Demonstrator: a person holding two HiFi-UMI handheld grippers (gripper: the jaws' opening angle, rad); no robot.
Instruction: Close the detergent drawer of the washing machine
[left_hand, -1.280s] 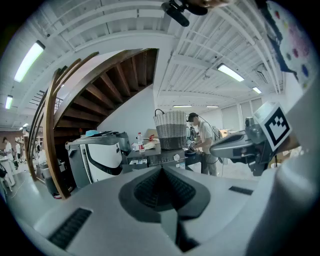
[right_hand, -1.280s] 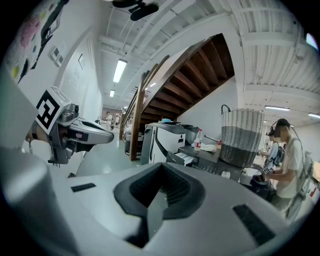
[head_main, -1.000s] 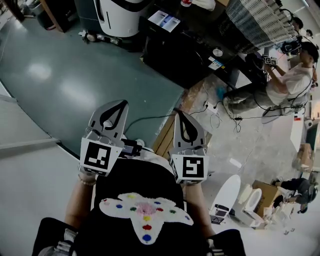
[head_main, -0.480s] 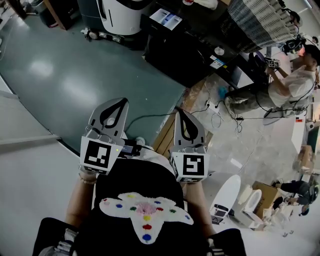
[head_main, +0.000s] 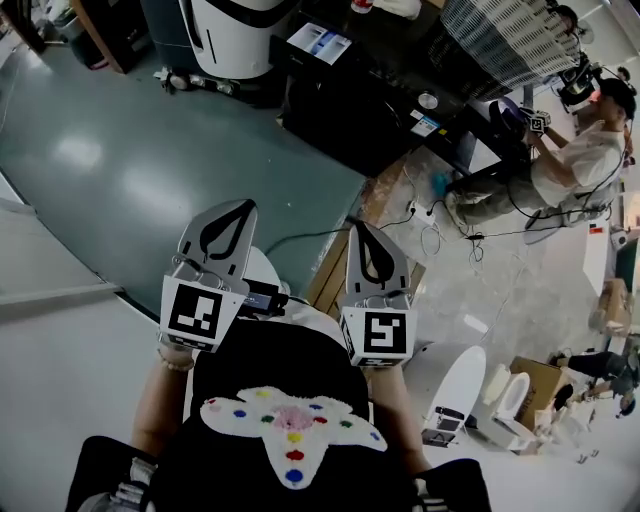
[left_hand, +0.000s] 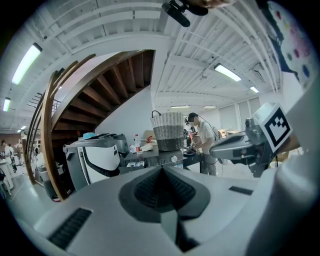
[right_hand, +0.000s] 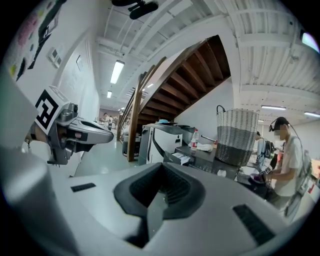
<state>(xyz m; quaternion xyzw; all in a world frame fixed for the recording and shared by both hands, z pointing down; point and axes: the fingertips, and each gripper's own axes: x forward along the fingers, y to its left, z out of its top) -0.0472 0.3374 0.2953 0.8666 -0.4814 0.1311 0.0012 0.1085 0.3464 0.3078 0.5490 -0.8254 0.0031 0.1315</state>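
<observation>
The dark washing machine (head_main: 350, 110) stands far off across the room, its detergent drawer (head_main: 322, 42) pulled out with white and blue showing inside. The drawer (right_hand: 180, 158) also shows small in the right gripper view, and the drawer (left_hand: 134, 163) in the left gripper view. Both grippers are held close to the person's chest, well away from the machine. My left gripper (head_main: 228, 218) is shut with nothing in it, as is my right gripper (head_main: 368, 242). The left gripper (left_hand: 162, 170) and right gripper (right_hand: 161, 169) point roughly level toward the machine.
A woven basket (head_main: 510, 40) sits on the counter beside the machine. Another person (head_main: 580, 160) works at its right end. A white robot base (head_main: 235, 30) stands left of the machine. Cables (head_main: 430, 235) and a wooden board (head_main: 330, 275) lie on the floor ahead.
The head view has shifted slightly, so the room sits a little differently in frame. Both grippers stay shut in the same place.
</observation>
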